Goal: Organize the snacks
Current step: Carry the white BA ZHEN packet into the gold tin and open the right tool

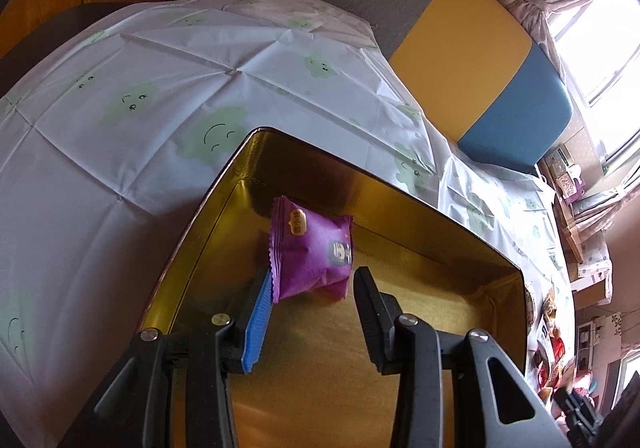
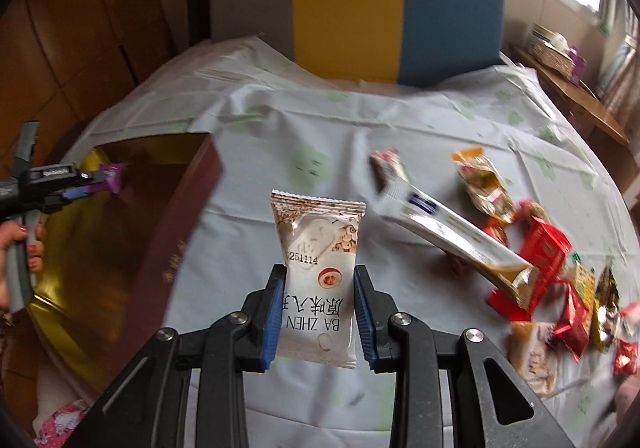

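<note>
In the left wrist view, a purple snack packet hangs over the gold inside of an open tin. My left gripper is shut on the packet's lower end. The right wrist view shows the same gripper at the far left, holding the purple packet above the tin, which is dark red outside. My right gripper is shut on a white packet printed BA ZHEN, held upright above the tablecloth, right of the tin.
Several loose snacks lie on the cloth at the right: a long white bar, red packets and others. A grey, yellow and blue chair back stands behind the table. A person's hand grips the left tool.
</note>
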Action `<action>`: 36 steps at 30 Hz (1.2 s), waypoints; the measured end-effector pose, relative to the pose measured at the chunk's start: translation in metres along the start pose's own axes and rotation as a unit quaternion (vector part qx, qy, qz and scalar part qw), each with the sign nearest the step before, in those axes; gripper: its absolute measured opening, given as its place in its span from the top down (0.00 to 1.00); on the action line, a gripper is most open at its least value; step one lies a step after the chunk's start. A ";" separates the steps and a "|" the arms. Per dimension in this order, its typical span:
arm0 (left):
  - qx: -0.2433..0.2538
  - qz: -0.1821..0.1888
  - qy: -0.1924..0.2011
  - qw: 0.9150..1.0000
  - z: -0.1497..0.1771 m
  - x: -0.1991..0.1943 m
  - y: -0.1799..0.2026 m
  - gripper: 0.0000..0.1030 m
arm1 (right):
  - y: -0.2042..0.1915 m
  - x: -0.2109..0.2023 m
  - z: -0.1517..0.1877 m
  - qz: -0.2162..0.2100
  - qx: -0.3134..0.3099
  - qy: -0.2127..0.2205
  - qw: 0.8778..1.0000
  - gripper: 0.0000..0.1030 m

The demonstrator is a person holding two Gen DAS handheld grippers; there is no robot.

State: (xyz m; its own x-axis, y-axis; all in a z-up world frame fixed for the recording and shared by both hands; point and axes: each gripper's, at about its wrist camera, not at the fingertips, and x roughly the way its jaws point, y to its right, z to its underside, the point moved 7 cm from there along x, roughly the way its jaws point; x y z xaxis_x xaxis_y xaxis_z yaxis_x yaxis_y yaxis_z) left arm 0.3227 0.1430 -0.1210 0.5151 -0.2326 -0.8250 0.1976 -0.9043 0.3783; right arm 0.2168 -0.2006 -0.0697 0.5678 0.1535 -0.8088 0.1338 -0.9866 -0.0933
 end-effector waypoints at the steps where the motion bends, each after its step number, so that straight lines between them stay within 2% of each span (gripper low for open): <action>1: 0.000 0.001 0.000 1.000 0.001 -0.001 0.000 0.61 | -0.009 -0.001 -0.004 -0.007 -0.005 0.003 1.000 0.68; 10: 0.000 0.012 -0.002 1.000 0.011 -0.011 -0.002 0.61 | -0.081 0.004 -0.028 -0.062 -0.038 0.012 0.997 0.68; 18: 0.006 0.011 -0.003 1.000 0.017 -0.015 -0.002 0.61 | -0.127 0.033 -0.038 -0.094 -0.056 -0.011 0.994 0.68; 27: 0.020 0.005 -0.003 1.000 0.024 -0.022 -0.003 0.60 | -0.167 0.077 -0.048 -0.106 -0.069 -0.046 0.991 0.68; 36: 0.010 0.016 -0.002 1.000 0.035 -0.035 -0.010 0.60 | -0.188 0.124 -0.069 -0.084 -0.063 -0.078 0.991 0.68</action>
State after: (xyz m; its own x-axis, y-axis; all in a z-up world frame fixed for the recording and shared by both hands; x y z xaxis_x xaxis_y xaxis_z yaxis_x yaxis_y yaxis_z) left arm 0.2736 0.1474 -0.1108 0.5169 -0.2634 -0.8145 0.1642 -0.9033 0.3963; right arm 0.3178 0.0077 -0.1122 0.3968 0.2954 -0.8691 0.3223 -0.9314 -0.1694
